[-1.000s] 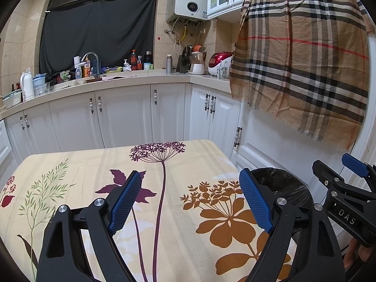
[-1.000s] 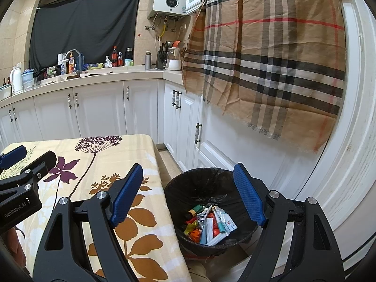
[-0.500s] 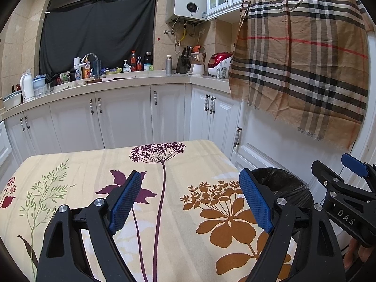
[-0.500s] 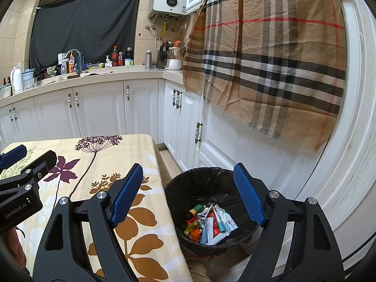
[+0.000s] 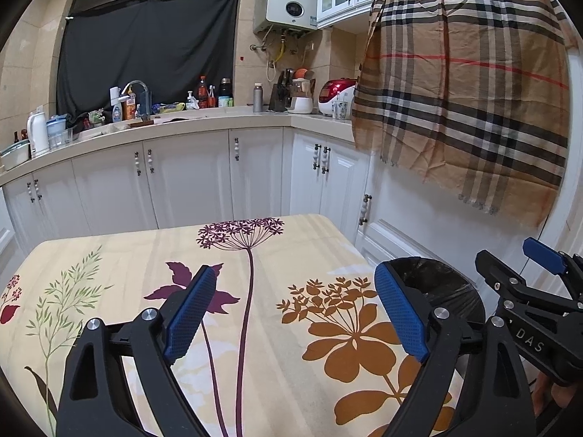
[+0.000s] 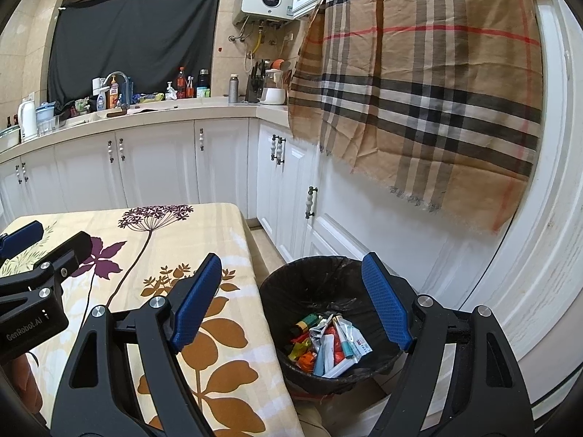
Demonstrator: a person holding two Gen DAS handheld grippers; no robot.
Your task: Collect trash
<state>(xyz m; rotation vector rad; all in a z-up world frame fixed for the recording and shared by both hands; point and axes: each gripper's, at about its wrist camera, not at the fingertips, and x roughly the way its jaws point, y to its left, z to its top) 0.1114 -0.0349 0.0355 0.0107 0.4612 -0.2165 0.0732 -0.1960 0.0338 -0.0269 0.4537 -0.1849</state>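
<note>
A round bin with a black liner [image 6: 280, 280] stands on the floor just right of the table. In its bottom lies a heap of trash [image 6: 328, 342]: wrappers, small tubes and cartons. My right gripper [image 6: 291, 258] hangs open above the bin's near left rim, with nothing between its blue pads. My left gripper [image 5: 294, 276] hovers over the flower-print tablecloth [image 5: 255, 255]; its jaws are opening and hold nothing. No loose trash shows on the cloth. The left wrist view catches the bin's rim [image 5: 448, 284] and the right gripper's fingers [image 5: 510, 284] at the right edge.
White base cabinets [image 5: 189, 178] run along the back and right, under a worktop crowded with bottles, a kettle and a rice cooker [image 5: 335, 96]. A plaid cloth [image 6: 430, 91] hangs over the right-hand cabinets. A narrow strip of floor [image 6: 260, 244] separates table and cabinets.
The left gripper's blue pads stand slightly farther apart than before. Neither hand has shifted, and the bin and its contents look the same.
</note>
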